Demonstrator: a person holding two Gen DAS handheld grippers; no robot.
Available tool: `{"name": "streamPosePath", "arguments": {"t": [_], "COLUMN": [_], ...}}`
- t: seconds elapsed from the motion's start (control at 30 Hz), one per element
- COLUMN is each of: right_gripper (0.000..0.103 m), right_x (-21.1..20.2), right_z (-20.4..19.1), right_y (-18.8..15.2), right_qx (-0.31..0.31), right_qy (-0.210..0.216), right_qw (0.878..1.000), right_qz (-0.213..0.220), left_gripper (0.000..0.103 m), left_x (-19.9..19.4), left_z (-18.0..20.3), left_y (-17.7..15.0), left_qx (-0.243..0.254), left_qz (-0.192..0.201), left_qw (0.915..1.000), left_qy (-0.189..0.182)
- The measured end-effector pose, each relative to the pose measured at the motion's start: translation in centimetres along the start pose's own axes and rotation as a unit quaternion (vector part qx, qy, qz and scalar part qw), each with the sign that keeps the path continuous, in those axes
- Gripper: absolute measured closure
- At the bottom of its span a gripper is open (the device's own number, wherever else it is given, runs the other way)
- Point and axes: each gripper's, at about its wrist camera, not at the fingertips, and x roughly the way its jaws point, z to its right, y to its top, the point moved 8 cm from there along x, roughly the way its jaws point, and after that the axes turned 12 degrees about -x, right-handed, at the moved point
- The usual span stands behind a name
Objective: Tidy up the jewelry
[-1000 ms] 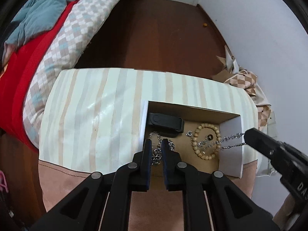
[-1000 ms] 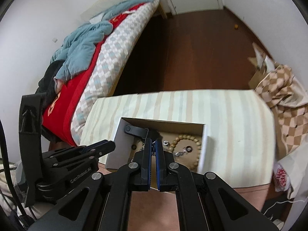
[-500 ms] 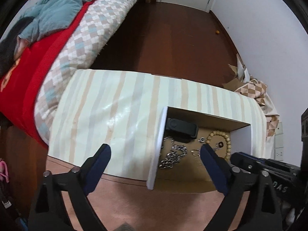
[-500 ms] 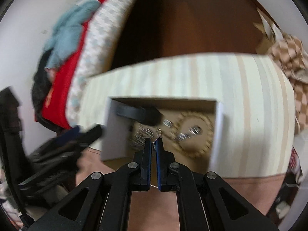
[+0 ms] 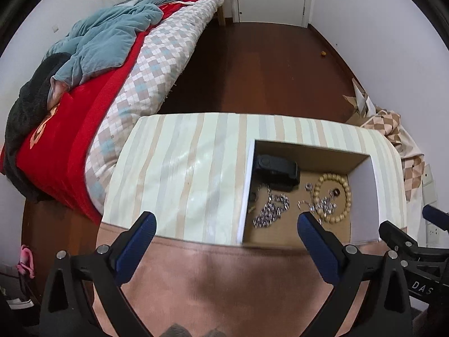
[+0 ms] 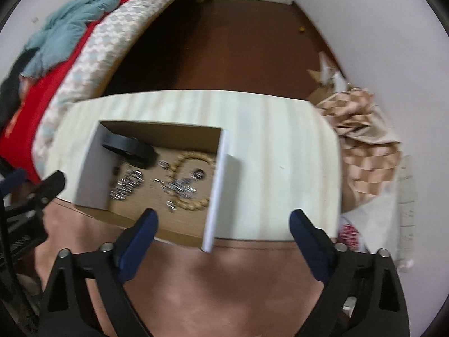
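Shallow brown cardboard box [image 5: 362, 160] with white side flaps sits right of centre in left view. Inside: silver chain [image 5: 270, 210] at left, tan wooden bead bracelet [image 5: 335, 196] at right, black clip [image 5: 276, 168] behind.

Left gripper [image 5: 227, 226] spread wide, empty; chain lies ahead between fingertips, long axis diagonal.

Right gripper [image 6: 221, 223] also released, empty; box up-left.
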Motion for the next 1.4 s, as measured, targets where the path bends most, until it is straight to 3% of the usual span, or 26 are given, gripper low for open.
{"name": "streamPosePath", "arguments": {"t": [0.33,0.9,1.2,1.4], "right_gripper": [0.003,0.003,0.002,0.000], "right_x": [-6.2,-25.0,-32.5,-35.0], "right_z": [0.1,-1.2,-1.8,-2.6], "right_y": [-2.6,-9.0,-11.9,-13.0], "right_qx": [0.023,0.036,0.035,0.032], "right_qy": [-0.040,-0.070,-0.090,-0.084], "right_qw": [0.998,0.979,0.966,0.963], "right_qz": [0.051,0.187,0.239,0.255], "left_gripper": [0.000,0.000,0.000,0.000], "left_x": [-6.9,-21.7,-27.2,-28.3], "left_z": [-0.2,-2.4,-3.7,-4.3], "left_y": [-1.8,-6.0,-7.0,-7.7], "left_qx": [-0.005,-0.016,-0.028,-0.027], "left_qz": [0.042,0.124,0.163,0.158], "left_qw": [0.9989,0.9904,0.9840,0.9846], "left_qy": [-0.022,-0.059,-0.066,-0.069]}}
